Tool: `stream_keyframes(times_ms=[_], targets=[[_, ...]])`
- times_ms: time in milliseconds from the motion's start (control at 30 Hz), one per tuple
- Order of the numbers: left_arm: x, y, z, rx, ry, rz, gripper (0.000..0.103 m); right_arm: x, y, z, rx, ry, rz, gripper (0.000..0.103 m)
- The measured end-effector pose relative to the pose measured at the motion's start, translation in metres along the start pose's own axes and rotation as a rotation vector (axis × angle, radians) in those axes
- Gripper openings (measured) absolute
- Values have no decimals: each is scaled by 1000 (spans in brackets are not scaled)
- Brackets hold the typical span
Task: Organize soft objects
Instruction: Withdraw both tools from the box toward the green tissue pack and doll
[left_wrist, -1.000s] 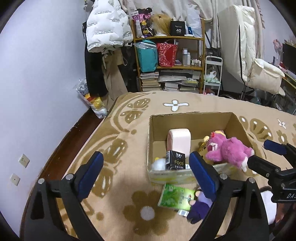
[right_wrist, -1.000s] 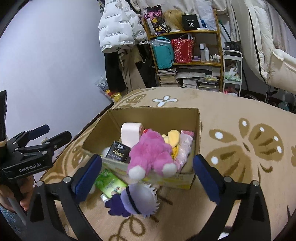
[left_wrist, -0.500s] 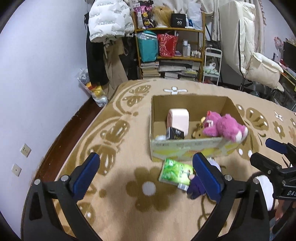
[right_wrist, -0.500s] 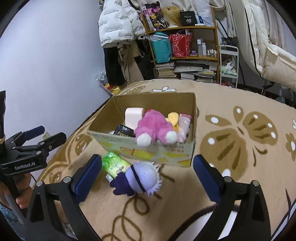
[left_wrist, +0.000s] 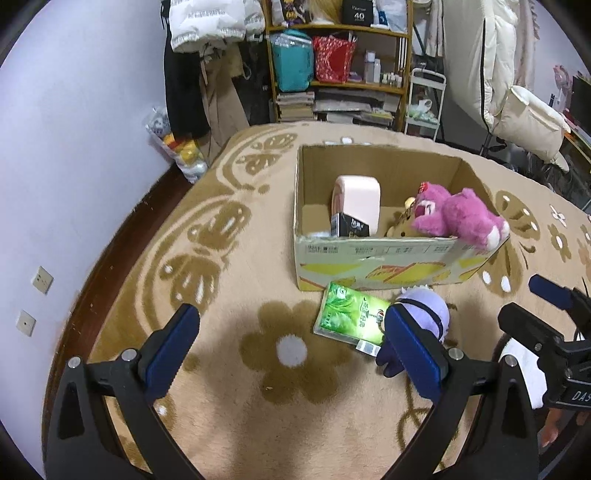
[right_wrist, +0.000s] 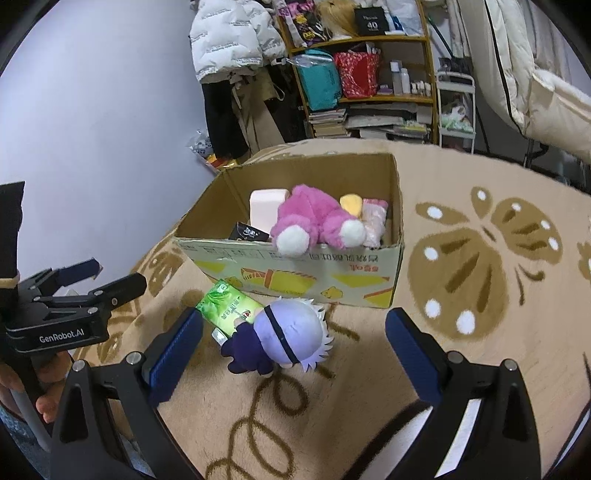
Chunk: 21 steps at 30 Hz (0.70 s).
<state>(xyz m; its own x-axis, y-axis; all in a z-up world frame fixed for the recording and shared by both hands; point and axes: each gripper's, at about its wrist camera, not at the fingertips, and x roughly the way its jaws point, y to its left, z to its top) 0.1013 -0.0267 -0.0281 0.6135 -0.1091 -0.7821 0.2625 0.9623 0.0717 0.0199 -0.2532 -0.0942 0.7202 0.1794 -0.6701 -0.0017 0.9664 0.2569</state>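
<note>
Lying between right tongs (right_wrist: 293, 347): doll (right_wrist: 284, 338)

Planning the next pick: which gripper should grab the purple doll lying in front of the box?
Right gripper: open, and the purple doll sits centred between its fingers. It lies off to the side of the left gripper.

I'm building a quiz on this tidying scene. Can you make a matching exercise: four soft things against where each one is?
Things:
1. pink bear
2. purple-haired doll
3. green pack
4. pink roll

Places:
A. flat on the rug, next to the doll
B. standing inside the box
C. draped over the box's front edge
D. on the rug, between the right gripper's open fingers

Pairs: 1-C, 2-D, 3-A, 4-B
</note>
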Motion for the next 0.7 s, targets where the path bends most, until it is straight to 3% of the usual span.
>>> stream_keyframes(times_ms=[333, 700], targets=[[27, -1, 5, -17, 46, -15, 100, 44, -6, -7, 61, 97, 25, 103], [57, -12, 16, -8, 101, -40, 100, 82, -3, -10, 42, 162, 8, 103]])
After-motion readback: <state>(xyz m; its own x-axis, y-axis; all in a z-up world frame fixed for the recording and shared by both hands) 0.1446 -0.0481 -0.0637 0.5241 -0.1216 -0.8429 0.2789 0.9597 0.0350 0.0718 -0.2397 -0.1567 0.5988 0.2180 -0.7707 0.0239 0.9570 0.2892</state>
